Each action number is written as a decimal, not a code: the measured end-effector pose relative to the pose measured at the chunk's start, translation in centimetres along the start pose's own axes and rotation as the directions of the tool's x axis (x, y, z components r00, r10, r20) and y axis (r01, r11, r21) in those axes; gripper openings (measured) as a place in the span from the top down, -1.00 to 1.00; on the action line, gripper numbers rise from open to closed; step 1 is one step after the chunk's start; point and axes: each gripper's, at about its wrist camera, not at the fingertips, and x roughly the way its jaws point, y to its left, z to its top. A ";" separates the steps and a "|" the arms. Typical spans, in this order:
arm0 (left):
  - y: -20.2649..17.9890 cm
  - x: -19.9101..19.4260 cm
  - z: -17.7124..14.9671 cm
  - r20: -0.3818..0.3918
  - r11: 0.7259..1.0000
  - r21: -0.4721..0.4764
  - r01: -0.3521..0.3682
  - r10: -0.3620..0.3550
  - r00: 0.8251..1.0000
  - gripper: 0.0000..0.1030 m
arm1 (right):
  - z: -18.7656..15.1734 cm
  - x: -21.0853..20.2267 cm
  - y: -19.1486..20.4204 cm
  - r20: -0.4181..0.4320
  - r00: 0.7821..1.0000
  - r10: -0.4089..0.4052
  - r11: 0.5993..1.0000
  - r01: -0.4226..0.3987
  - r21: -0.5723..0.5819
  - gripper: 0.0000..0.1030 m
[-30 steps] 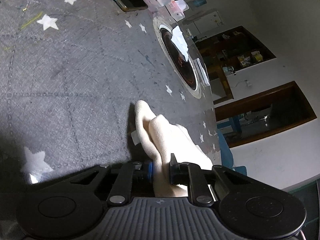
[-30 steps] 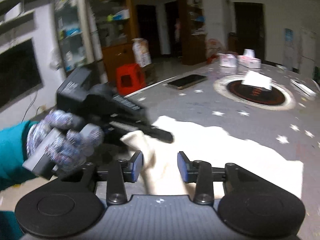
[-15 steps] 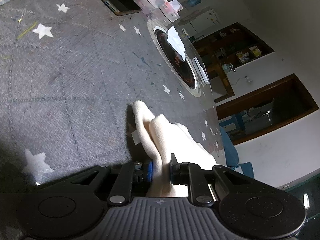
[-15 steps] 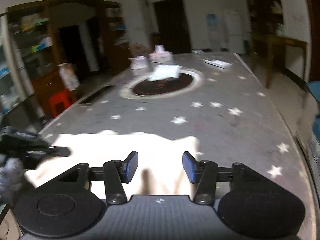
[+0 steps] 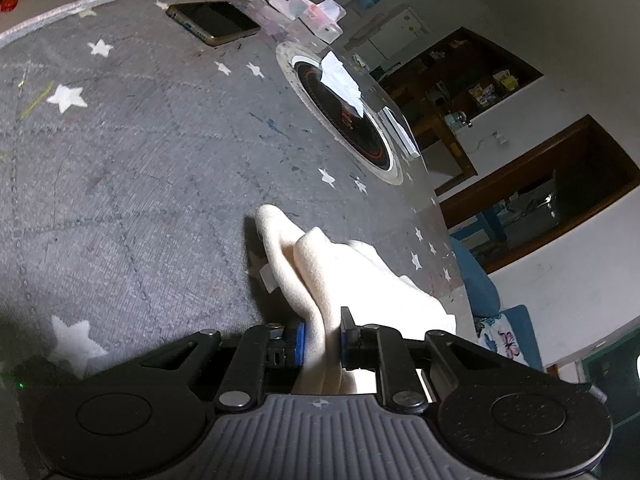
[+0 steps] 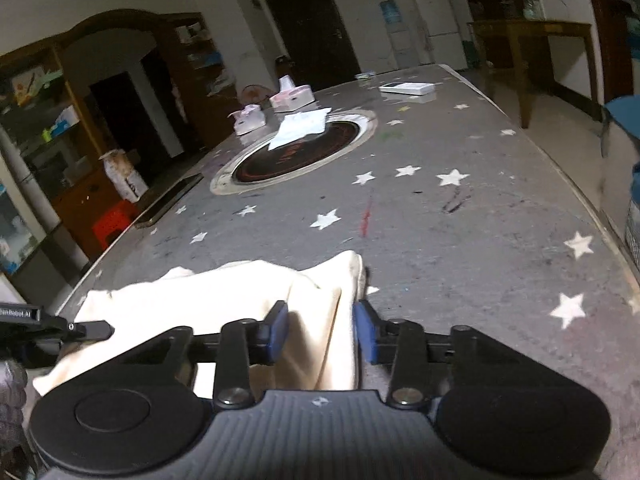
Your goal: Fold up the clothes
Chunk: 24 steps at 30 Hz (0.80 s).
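Note:
A cream cloth [image 5: 320, 276] lies on the grey star-patterned table [image 5: 120, 160]. My left gripper [image 5: 322, 338] is shut on a bunched fold at one end of it. In the right wrist view the same cloth [image 6: 224, 300] spreads across the near table edge. My right gripper [image 6: 322, 330] is open, its blue pads on either side of the cloth's right corner, with a gap to each pad. The left gripper's finger tip [image 6: 94, 328] shows at the far left of that view, at the cloth's other end.
A round black inset [image 6: 296, 152] with a white paper on it sits mid-table. Tissue boxes [image 6: 290, 94], a white box [image 6: 406, 88] and a phone [image 5: 212, 22] lie further off. A blue chair [image 5: 480, 284] stands past the table edge.
My right gripper has swung from the left end of the cloth to its right corner and closed in around it. My left gripper keeps its hold and has barely moved.

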 end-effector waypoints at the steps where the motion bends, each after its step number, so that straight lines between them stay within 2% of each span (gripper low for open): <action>1: -0.2 0.0 0.0 0.001 1.000 0.011 -0.006 0.006 1.000 0.67 | 0.0 0.0 0.1 -0.005 1.000 0.005 1.000 -0.005 0.006 0.60; 3: -0.5 0.0 0.0 0.002 0.999 0.031 -0.021 0.021 1.000 0.68 | 0.0 -0.1 0.1 -0.004 1.000 0.014 1.000 -0.014 0.020 0.75; 6: -1.4 0.0 -0.1 0.013 0.995 0.075 -0.066 0.066 0.998 0.69 | -0.2 -0.6 0.5 0.020 1.000 0.025 1.000 -0.025 0.017 0.79; 9: -2.3 -0.2 0.0 0.022 0.991 0.110 -0.072 0.070 0.997 0.72 | 0.0 -1.7 0.8 0.063 0.998 0.032 0.999 -0.033 0.016 0.81; 17: -6.9 0.5 1.0 0.026 0.973 0.226 -0.040 0.035 0.999 0.73 | 1.6 -4.7 0.7 0.140 0.990 0.012 1.000 -0.010 -0.018 0.82; 24: -11.5 3.9 1.8 0.000 0.947 0.322 -0.004 0.004 1.000 0.73 | 3.6 -7.5 -1.3 0.204 0.976 -0.073 0.996 0.081 -0.031 0.82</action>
